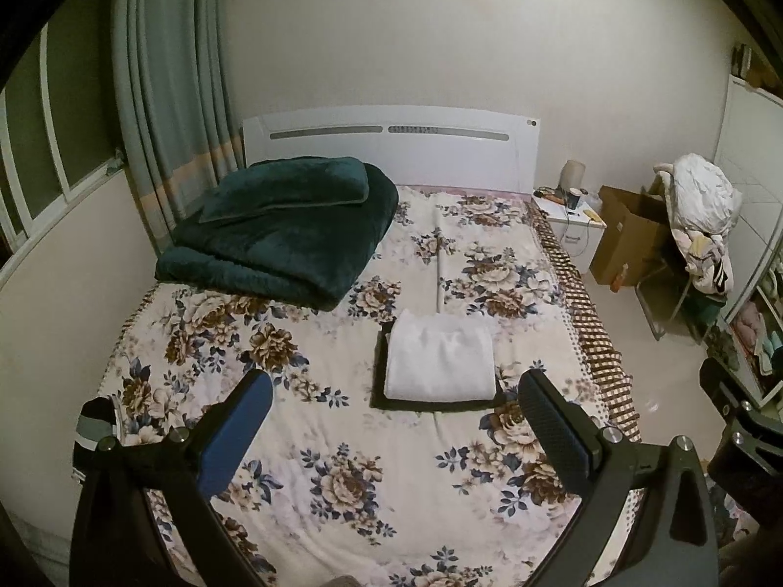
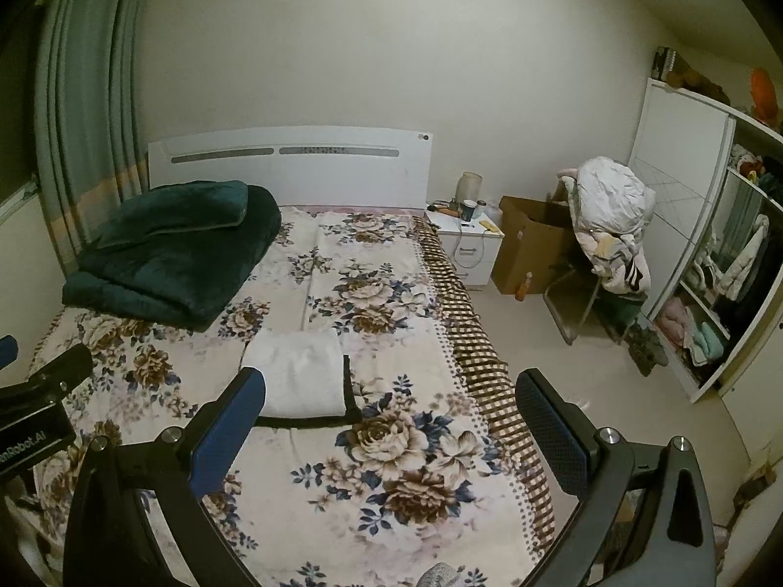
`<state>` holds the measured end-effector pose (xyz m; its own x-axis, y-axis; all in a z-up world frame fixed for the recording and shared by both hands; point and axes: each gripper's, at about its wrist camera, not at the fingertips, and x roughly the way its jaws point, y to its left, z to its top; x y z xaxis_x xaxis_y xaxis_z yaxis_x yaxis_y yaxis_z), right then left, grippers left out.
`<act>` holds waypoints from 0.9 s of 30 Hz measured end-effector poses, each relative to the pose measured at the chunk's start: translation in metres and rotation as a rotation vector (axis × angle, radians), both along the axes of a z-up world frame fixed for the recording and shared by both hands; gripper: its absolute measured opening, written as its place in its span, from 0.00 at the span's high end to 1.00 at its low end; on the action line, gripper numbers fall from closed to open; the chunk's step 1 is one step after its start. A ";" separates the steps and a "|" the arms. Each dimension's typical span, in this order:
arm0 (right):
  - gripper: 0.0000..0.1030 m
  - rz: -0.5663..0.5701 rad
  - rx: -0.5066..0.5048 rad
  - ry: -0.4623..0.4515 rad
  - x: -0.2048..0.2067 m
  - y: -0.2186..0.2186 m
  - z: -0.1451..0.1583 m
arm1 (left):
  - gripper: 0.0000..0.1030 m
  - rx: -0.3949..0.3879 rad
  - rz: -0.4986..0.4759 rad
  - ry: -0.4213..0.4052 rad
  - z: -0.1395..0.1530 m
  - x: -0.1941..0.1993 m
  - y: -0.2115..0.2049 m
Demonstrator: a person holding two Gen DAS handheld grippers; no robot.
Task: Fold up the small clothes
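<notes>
- Bedroom with a pale wall, green curtains (image 1: 166,98) at the far left and a white headboard (image 1: 391,146); the bed (image 1: 342,464) under its floral sheet is the work surface.
- Far left, at the bed's edge, a striped dark-and-grey garment (image 1: 93,430) lies partly hidden behind the left claw's arm; it looks like one item not yet folded, though I cannot say for sure.
- Left claw (image 1: 394,433) hangs above the sheet, jaws wide apart, holding nothing.
- Behind it, by the headboard, sits a folded dark green blanket (image 1: 279,235) with a matching pillow on top.
- Mid-bed is the task's pile: a white folded garment (image 1: 440,362) lying squarely on a black folded garment (image 1: 430,403), whose edges peek out below. Those two look finished.
- Right claw (image 2: 391,423) also hovers empty, jaws spread, just beside the pile.
- Far right, a chair heaped with clothes (image 2: 611,215) and an open wardrobe (image 2: 709,244); whether that heap belongs to the job I cannot tell.
</notes>
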<state>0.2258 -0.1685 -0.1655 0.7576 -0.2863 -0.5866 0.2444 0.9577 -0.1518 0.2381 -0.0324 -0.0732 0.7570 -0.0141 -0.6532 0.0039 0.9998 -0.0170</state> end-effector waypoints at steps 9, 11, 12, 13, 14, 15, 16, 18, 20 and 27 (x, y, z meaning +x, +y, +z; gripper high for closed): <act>0.00 0.024 0.013 -0.006 0.005 -0.005 0.002 | 0.00 0.003 0.005 -0.006 0.003 -0.004 0.001; 0.00 0.024 0.012 -0.008 0.005 -0.005 0.002 | 0.00 0.002 0.003 -0.007 0.004 -0.005 0.001; 0.00 0.025 0.012 -0.010 0.004 -0.005 0.003 | 0.00 0.003 0.005 -0.007 0.003 -0.004 0.000; 0.00 0.026 0.010 -0.008 0.006 -0.005 0.003 | 0.00 0.002 0.002 -0.008 0.004 -0.005 0.000; 0.00 0.027 0.012 -0.009 0.007 -0.004 0.003 | 0.00 0.001 0.002 -0.007 0.004 -0.005 0.000; 0.00 0.029 0.012 -0.008 0.007 -0.005 0.003 | 0.00 0.000 0.001 -0.007 0.006 -0.005 0.002; 0.00 0.030 0.013 -0.008 0.007 -0.004 0.003 | 0.00 -0.001 0.000 -0.007 0.007 -0.005 0.002; 0.00 0.031 0.012 -0.008 0.007 -0.003 0.003 | 0.00 -0.002 -0.001 -0.010 0.009 -0.007 0.003; 0.00 0.029 0.014 -0.008 0.006 -0.003 0.003 | 0.00 -0.006 -0.002 -0.009 0.010 -0.007 0.003; 0.00 0.044 0.017 -0.005 0.003 0.005 0.005 | 0.00 -0.004 -0.004 -0.009 0.010 -0.008 0.003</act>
